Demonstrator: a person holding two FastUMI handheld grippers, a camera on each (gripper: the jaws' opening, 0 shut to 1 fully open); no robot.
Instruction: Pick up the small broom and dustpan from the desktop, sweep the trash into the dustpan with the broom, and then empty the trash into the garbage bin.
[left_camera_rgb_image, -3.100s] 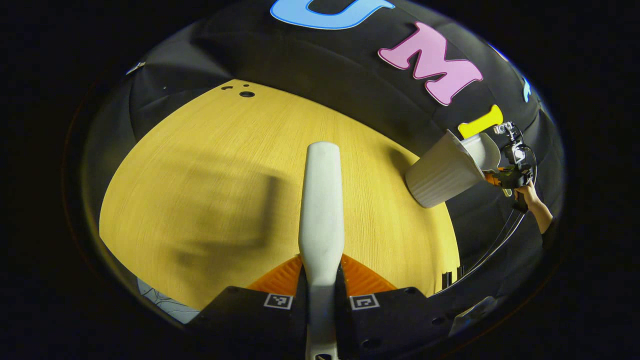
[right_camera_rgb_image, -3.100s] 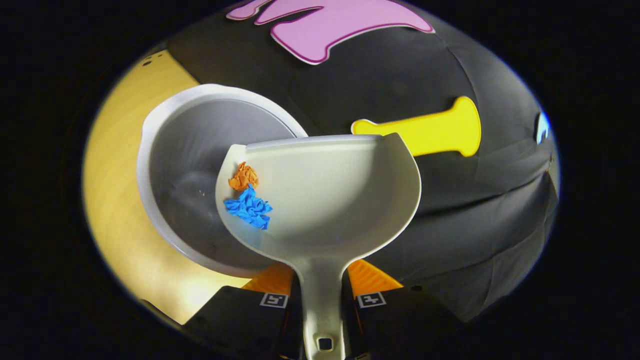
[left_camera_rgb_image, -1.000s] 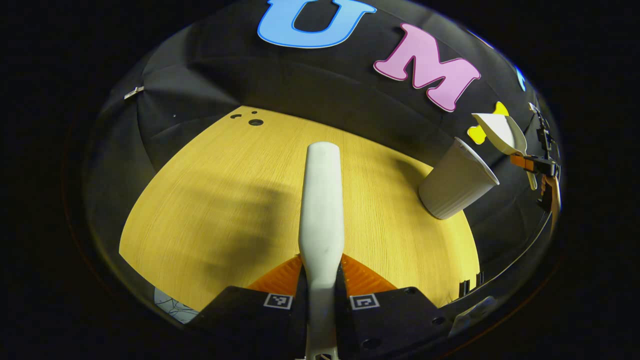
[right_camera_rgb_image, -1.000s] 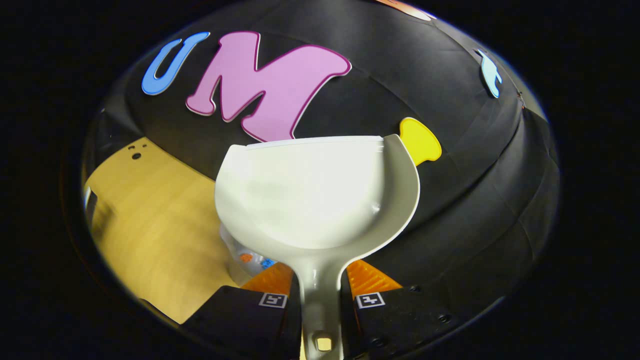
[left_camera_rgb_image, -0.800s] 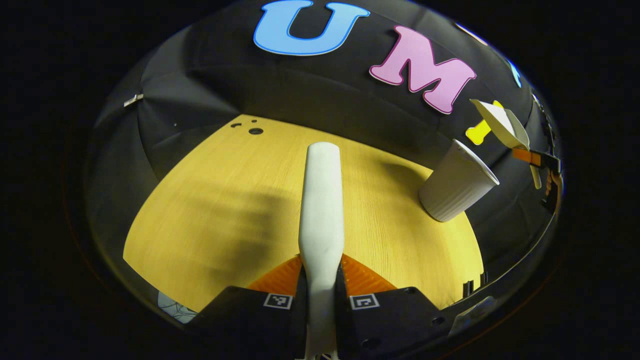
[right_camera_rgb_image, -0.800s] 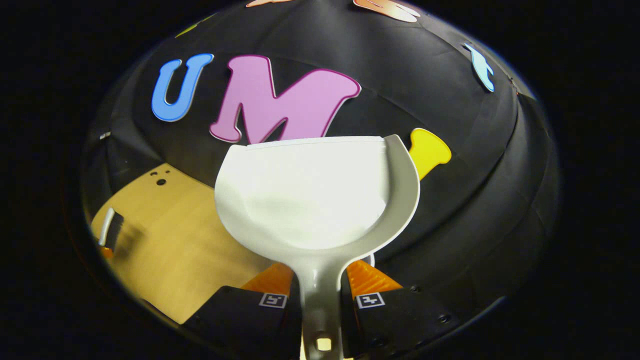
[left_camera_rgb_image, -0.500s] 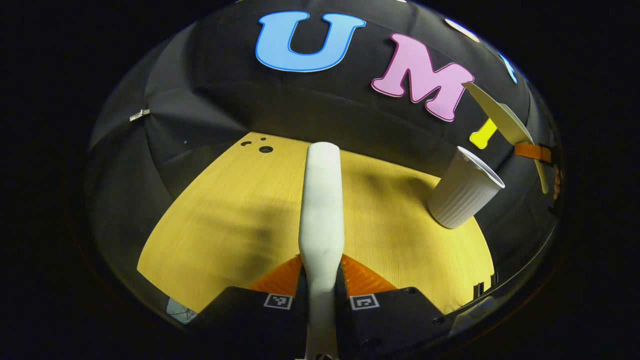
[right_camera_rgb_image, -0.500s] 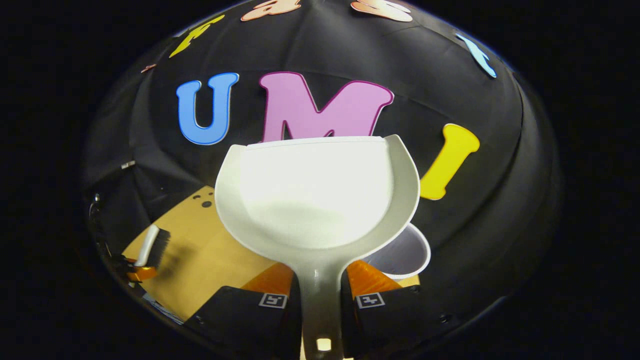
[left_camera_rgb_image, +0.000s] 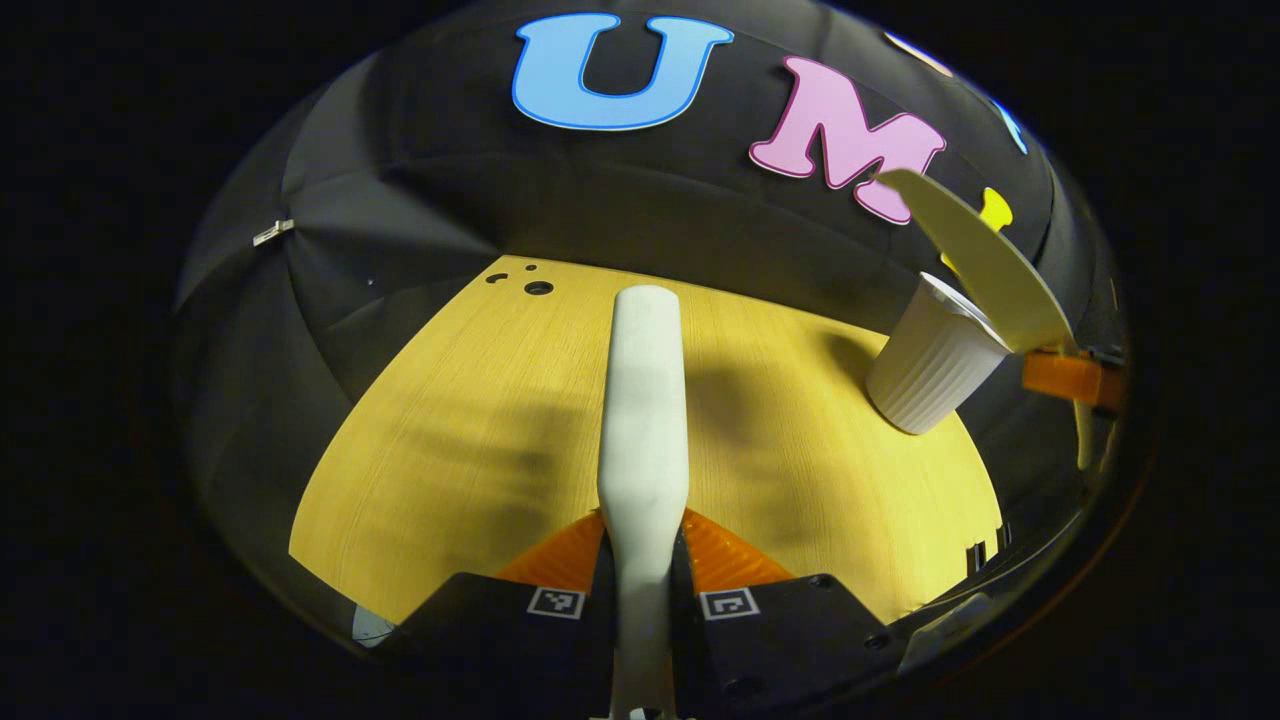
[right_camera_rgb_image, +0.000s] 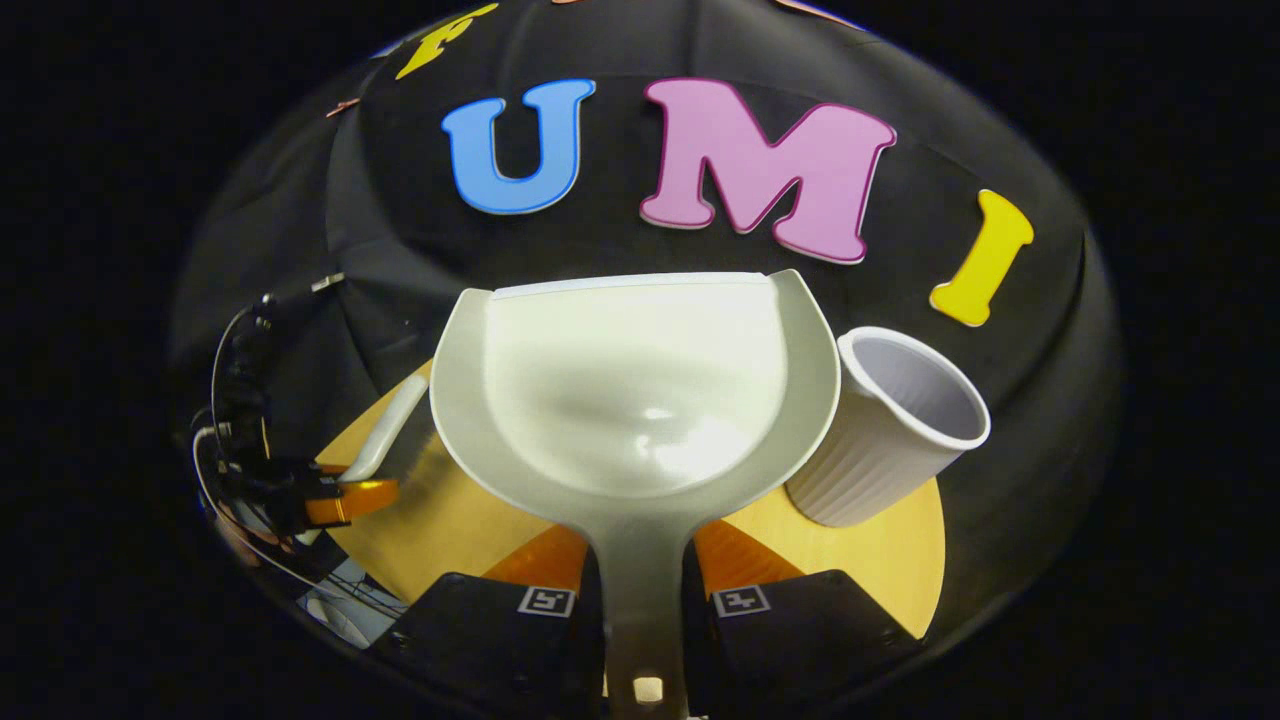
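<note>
Left gripper (left_camera_rgb_image: 642, 560) has its fingers clamped on the small broom (left_camera_rgb_image: 645, 400), handle pointing out over the middle of the desktop (left_camera_rgb_image: 480, 420). Right gripper (right_camera_rgb_image: 640, 575) is squeezed tight on the dustpan (right_camera_rgb_image: 630, 390) handle, pan raised and bare inside. The garbage bin (right_camera_rgb_image: 885, 440) stands upright by the desktop's far right edge, just beside the pan.

Looks like a staged recording booth, not anyone's actual home. Black cloth wall (left_camera_rgb_image: 620, 210) wraps the whole upper half of both views, and a plain light-wood worktop (left_camera_rgb_image: 480, 420) with a few drilled holes (left_camera_rgb_image: 538, 288) sits below it. Cables (right_camera_rgb_image: 225, 400) dangle at the left edge of the right gripper view.
</note>
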